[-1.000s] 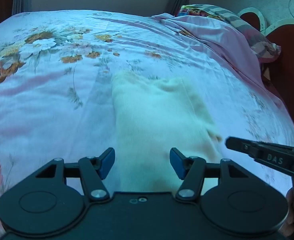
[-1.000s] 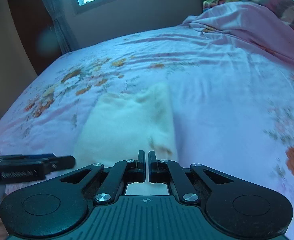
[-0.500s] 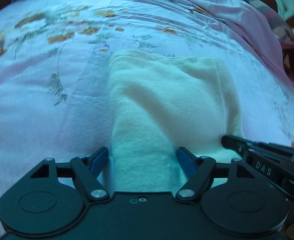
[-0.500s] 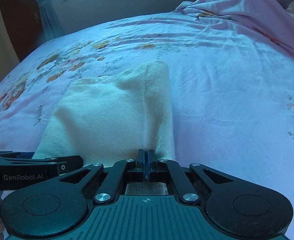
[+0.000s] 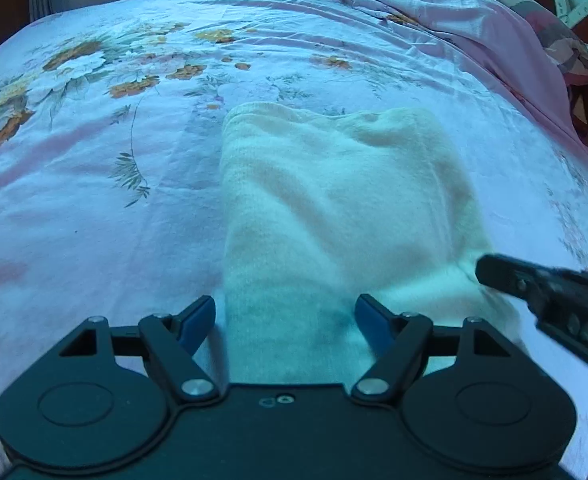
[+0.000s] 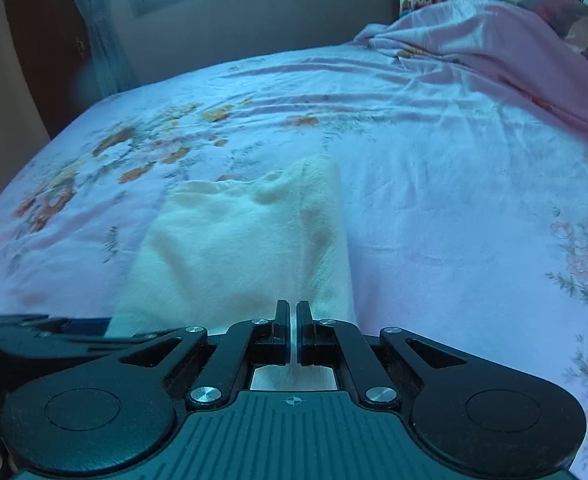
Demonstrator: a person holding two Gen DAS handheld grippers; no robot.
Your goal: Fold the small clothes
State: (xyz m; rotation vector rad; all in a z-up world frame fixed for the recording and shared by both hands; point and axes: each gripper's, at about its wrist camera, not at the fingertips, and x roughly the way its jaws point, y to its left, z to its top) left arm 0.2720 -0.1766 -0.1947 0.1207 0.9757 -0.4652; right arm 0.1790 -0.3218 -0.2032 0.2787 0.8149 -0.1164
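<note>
Lying on the floral bed sheet [image 5: 94, 208], the cream garment [image 5: 333, 208] is pinched by the clenched right hand-held gripper [image 6: 292, 330]; the left hand-held gripper [image 5: 284, 318], just widened, straddles its near edge ungripped.

My right gripper [image 5: 549, 300], seen from my left wrist, carries embossed letters along its side, blurred; they look like "DAS", though I cannot be sure. I can read no other text, label or number anywhere.
</note>
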